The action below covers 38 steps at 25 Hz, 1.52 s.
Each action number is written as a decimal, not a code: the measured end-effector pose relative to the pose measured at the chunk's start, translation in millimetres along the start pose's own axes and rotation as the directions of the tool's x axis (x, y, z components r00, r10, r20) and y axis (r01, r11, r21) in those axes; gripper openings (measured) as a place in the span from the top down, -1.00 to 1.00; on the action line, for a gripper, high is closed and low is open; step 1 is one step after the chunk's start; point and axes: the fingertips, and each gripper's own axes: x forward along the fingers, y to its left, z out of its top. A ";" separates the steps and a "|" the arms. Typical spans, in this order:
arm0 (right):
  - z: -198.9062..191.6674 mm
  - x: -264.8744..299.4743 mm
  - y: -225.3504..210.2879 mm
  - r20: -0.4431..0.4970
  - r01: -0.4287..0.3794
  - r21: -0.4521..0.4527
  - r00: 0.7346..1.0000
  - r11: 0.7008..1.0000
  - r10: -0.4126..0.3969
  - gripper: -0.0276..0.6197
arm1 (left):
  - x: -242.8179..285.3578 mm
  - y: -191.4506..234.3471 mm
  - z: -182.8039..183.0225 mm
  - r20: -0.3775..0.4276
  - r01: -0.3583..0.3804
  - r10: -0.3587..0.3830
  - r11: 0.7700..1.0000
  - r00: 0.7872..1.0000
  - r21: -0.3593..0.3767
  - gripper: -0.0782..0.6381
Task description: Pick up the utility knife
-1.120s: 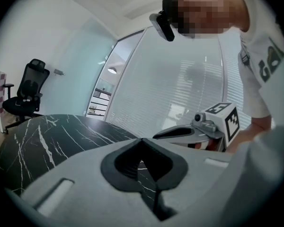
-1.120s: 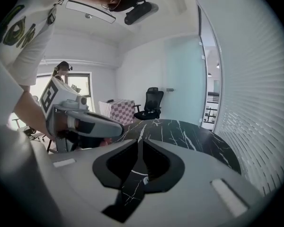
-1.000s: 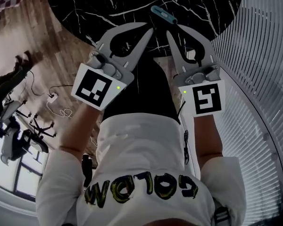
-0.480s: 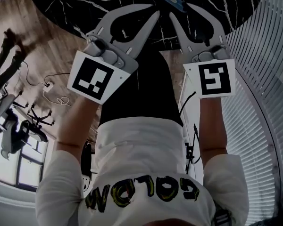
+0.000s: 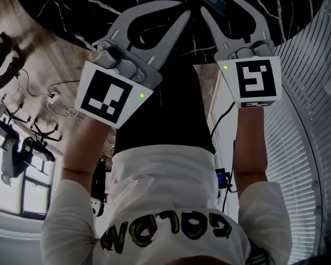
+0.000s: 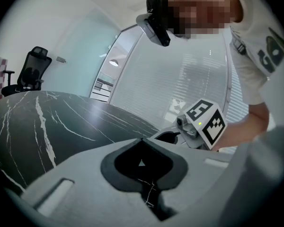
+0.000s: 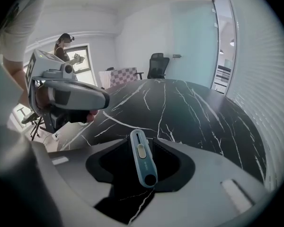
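While both hands come lower, the right gripper (image 7: 138, 143) has just been opening its jaws; they stand wide astride the utility knife (image 7: 142, 161), which lies loose on the black table (image 7: 194, 112). Left gripper (image 6: 142, 140): closed, empty. A grasp looks near.

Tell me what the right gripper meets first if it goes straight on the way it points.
Probably the utility knife on the black table, between the jaws of the right gripper, which have just been opening; depth is unclear.
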 end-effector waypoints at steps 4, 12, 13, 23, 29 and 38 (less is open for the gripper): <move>-11.5 5.3 -5.5 -0.041 -0.022 -0.026 0.999 0.999 0.021 0.40 | 11.3 -1.0 -6.1 -0.013 -0.001 0.001 1.000 1.000 0.003 0.77; -17.4 19.5 2.3 -0.083 -0.054 -0.034 0.995 0.998 0.051 0.40 | 7.5 7.7 -13.4 -0.012 0.003 -0.003 1.000 1.000 -0.011 0.77; -17.6 22.1 2.4 -0.088 -0.058 -0.038 0.995 0.998 0.055 0.41 | 7.8 10.2 -14.6 -0.015 0.003 -0.003 1.000 1.000 -0.012 0.77; -3.0 11.9 5.0 -0.036 -0.038 -0.065 0.999 0.997 0.036 0.49 | 2.8 12.3 -0.9 0.004 -0.027 0.027 1.000 1.000 0.007 0.77; 56.7 -23.2 3.4 0.065 -0.023 -0.130 0.997 0.991 0.032 0.49 | -10.8 4.4 40.7 0.053 -0.042 0.041 0.999 0.998 0.025 0.77; 127.9 -71.2 4.8 0.270 0.040 -0.095 0.963 0.995 -0.013 0.50 | -34.1 0.1 87.0 0.111 -0.079 0.073 0.995 0.991 0.053 0.77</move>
